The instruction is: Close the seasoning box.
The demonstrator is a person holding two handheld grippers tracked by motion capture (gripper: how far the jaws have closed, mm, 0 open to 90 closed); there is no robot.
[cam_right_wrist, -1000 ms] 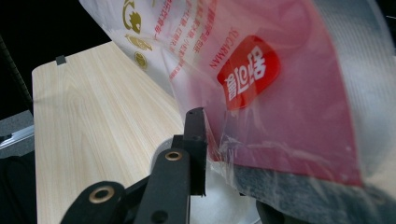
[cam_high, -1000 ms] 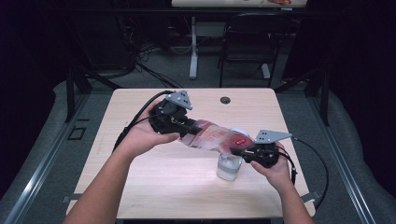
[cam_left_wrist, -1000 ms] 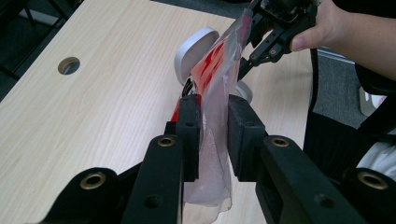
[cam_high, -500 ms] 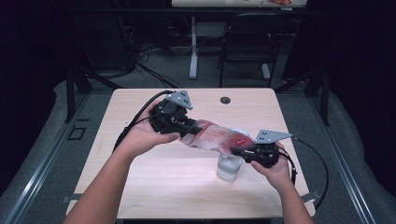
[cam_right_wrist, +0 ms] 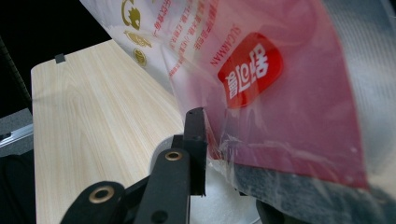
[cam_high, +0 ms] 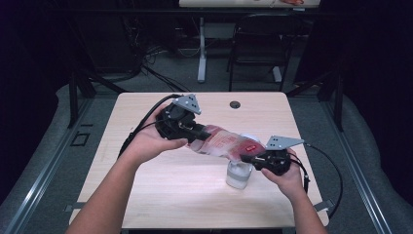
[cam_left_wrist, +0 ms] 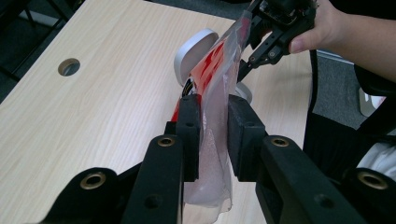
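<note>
A plastic bag (cam_high: 224, 145), clear with red print, hangs stretched above the table between my two grippers. My left gripper (cam_high: 198, 137) is shut on its clear end; in the left gripper view both pads (cam_left_wrist: 189, 121) press the film (cam_left_wrist: 212, 135). At the bag's red end my right gripper (cam_high: 246, 158) pinches the film. In the right gripper view the red bag (cam_right_wrist: 261, 70) covers one jaw of the right gripper (cam_right_wrist: 223, 135). A small white jar (cam_high: 238, 174) stands under the bag's lower end. Its round lid (cam_left_wrist: 195, 55) lies just beyond.
The light wooden table (cam_high: 160, 195) has a round cable hole (cam_high: 235, 104) near its far edge. Black cables (cam_high: 331, 175) trail from both grippers. Beyond the table lie dark floor, a chair and another table's legs.
</note>
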